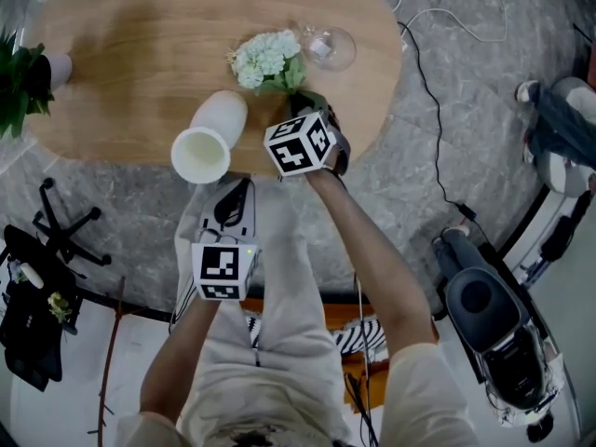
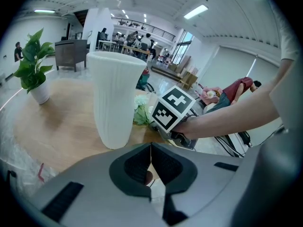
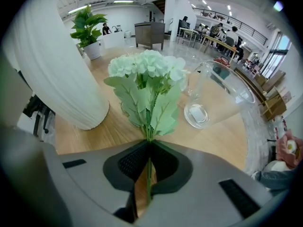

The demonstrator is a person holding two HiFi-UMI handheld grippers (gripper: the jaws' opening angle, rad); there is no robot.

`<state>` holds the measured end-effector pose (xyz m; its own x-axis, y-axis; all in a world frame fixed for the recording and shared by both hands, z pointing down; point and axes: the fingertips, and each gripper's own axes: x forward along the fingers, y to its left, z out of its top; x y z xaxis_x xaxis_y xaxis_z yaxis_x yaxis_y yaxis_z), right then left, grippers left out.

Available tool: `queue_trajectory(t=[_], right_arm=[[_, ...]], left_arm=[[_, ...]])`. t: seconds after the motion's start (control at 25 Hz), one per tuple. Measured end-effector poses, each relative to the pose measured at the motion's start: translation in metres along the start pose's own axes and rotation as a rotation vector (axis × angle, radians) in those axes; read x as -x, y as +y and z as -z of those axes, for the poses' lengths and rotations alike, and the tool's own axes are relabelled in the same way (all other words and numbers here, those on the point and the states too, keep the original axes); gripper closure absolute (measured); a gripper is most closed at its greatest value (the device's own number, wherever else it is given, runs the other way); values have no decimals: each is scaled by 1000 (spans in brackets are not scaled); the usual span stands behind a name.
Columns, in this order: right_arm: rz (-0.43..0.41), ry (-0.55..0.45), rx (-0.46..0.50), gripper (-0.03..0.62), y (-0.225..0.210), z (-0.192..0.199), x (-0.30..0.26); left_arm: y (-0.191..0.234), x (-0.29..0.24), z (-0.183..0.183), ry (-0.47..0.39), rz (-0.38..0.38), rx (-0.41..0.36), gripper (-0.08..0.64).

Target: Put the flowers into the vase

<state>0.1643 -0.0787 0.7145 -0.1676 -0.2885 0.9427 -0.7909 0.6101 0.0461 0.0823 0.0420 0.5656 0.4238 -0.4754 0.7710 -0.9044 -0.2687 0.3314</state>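
A bunch of white flowers [image 1: 265, 59] with green leaves is on the wooden table [image 1: 130, 54], between the white ribbed vase [image 1: 209, 138] and a clear glass [image 1: 328, 47]. My right gripper [image 1: 312, 105] is shut on the bunch's thin green stem [image 3: 148, 174], just below the leaves. In the right gripper view the flowers [image 3: 147, 67] stand straight out from the jaws of the right gripper [image 3: 150, 143]. The vase [image 2: 116, 98] stands upright and empty. My left gripper [image 1: 233, 198] hovers off the table's near edge. In its own view the left gripper [image 2: 151, 148] is shut on nothing.
A potted green plant [image 1: 23, 77] stands at the table's left end. The clear glass [image 3: 215, 96] sits just right of the flowers, and the white vase [image 3: 52, 70] is close on the left. Cables and a vacuum cleaner [image 1: 494, 324] lie on the floor to the right.
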Motion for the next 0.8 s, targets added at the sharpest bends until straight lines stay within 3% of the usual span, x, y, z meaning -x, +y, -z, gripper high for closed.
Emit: queue_trajectory(t=[0.28,0.8], right_arm=[[-96,-38,-45,571,0,0,5],[-114,-70,-138,572,5,5,28]], left_arm=[[-1,4,-7,-8,-22,-5,551],[-7,27,-22,-16,-8,-48,551]])
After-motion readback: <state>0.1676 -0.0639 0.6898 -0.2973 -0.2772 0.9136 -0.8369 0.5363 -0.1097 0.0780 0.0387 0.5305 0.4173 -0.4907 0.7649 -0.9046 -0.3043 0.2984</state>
